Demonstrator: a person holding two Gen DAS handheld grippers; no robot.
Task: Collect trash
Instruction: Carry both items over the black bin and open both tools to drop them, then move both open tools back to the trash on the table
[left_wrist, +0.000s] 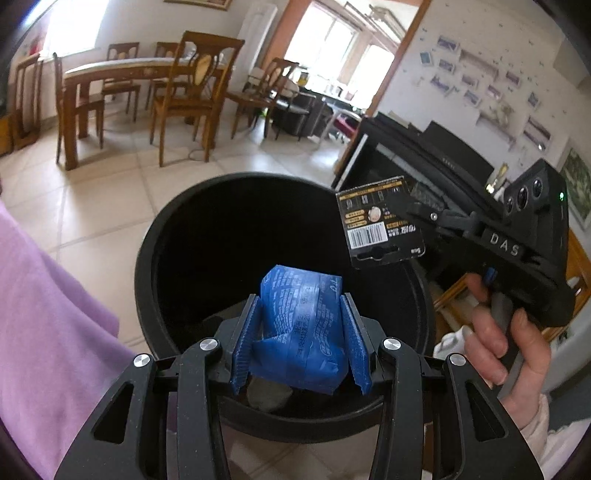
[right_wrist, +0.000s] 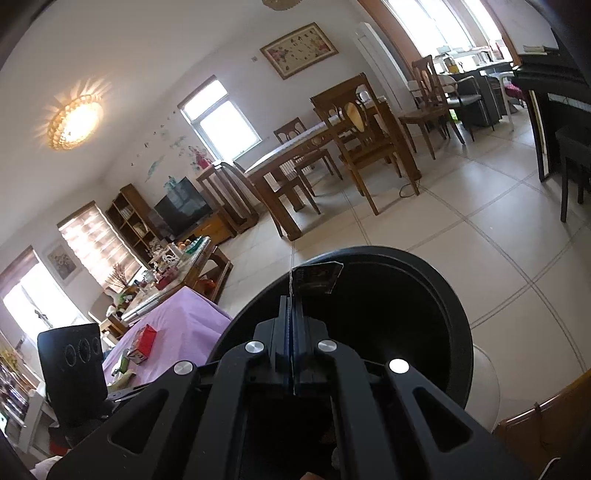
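My left gripper (left_wrist: 301, 317) is shut on a crumpled blue wrapper (left_wrist: 301, 325), held just above the mouth of a round black trash bin (left_wrist: 147, 258). In the left wrist view my right gripper (left_wrist: 413, 212) comes in from the right, gripped by a hand (left_wrist: 495, 343), and holds a flat black package card with a barcode (left_wrist: 380, 225) over the bin's right rim. The right wrist view shows my right gripper (right_wrist: 293, 295) shut flat on that card (right_wrist: 317, 277), with the bin (right_wrist: 454, 306) open below it.
A purple cloth (left_wrist: 44, 314) covers a table at the left, with small items such as a red box (right_wrist: 144, 341) on it. A wooden dining table (left_wrist: 122, 72) with chairs stands across the tiled floor (left_wrist: 110, 206). A black piano (left_wrist: 424, 155) is at the right.
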